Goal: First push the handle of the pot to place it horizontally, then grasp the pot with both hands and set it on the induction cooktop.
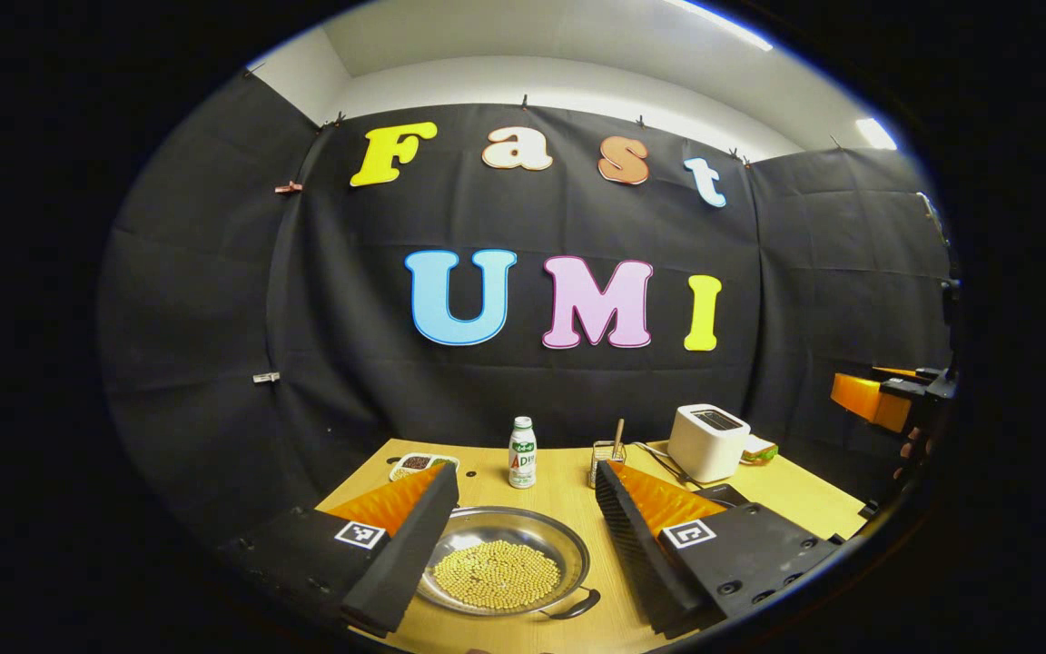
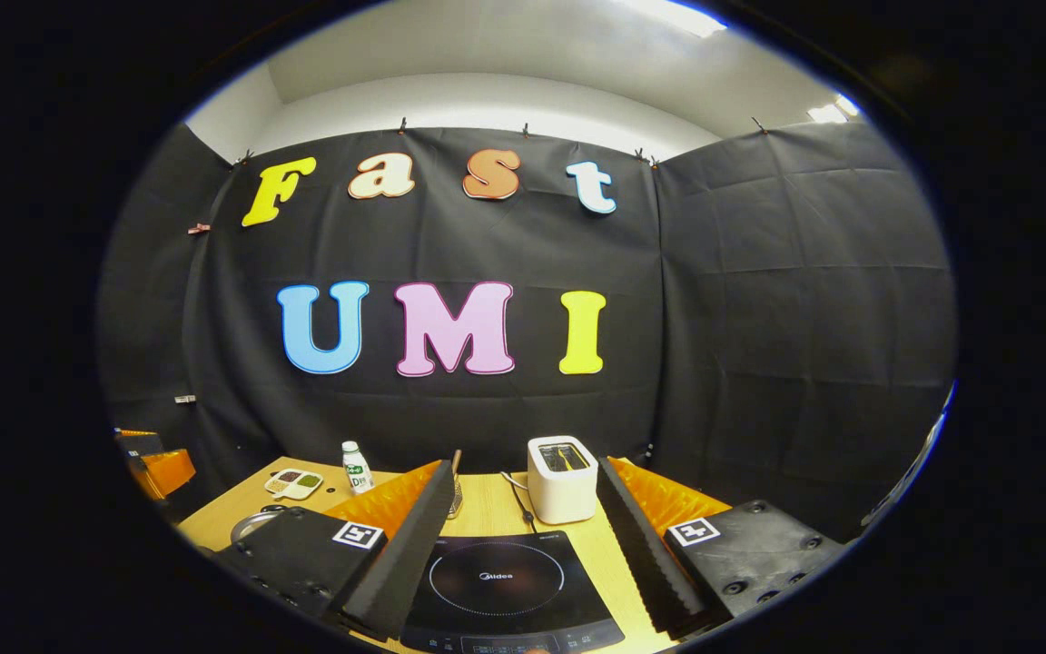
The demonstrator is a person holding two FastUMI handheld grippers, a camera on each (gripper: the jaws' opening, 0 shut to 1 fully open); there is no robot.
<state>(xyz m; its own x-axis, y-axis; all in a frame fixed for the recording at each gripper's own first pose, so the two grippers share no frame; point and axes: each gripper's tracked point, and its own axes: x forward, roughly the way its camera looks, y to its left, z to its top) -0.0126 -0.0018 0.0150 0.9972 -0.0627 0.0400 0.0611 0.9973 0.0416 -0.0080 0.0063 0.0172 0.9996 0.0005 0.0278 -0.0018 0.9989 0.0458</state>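
Pot [image 1: 505, 568]: steel, filled with yellow beans, on the counter [image 1: 568, 490], left of the induction cooktop [image 2: 505, 590]
Left hand-held gripper [image 1: 523, 545]: fingers spread, above pot
Right hand-held gripper [image 2: 518, 563]: fingers spread, above cooktop
Toaster [image 2: 561, 479]: behind cooktop

- One pot [image 1: 505, 559]
- One cooktop [image 2: 509, 590]
- One toaster [image 1: 707, 442]
- One bottle [image 1: 522, 452]
- One snack tray [image 1: 416, 465]
- One rack [image 1: 607, 460]
- Two grippers: left [image 1: 523, 536], right [image 2: 523, 545]

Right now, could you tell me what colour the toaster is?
The toaster is white, clearest in the right gripper view.
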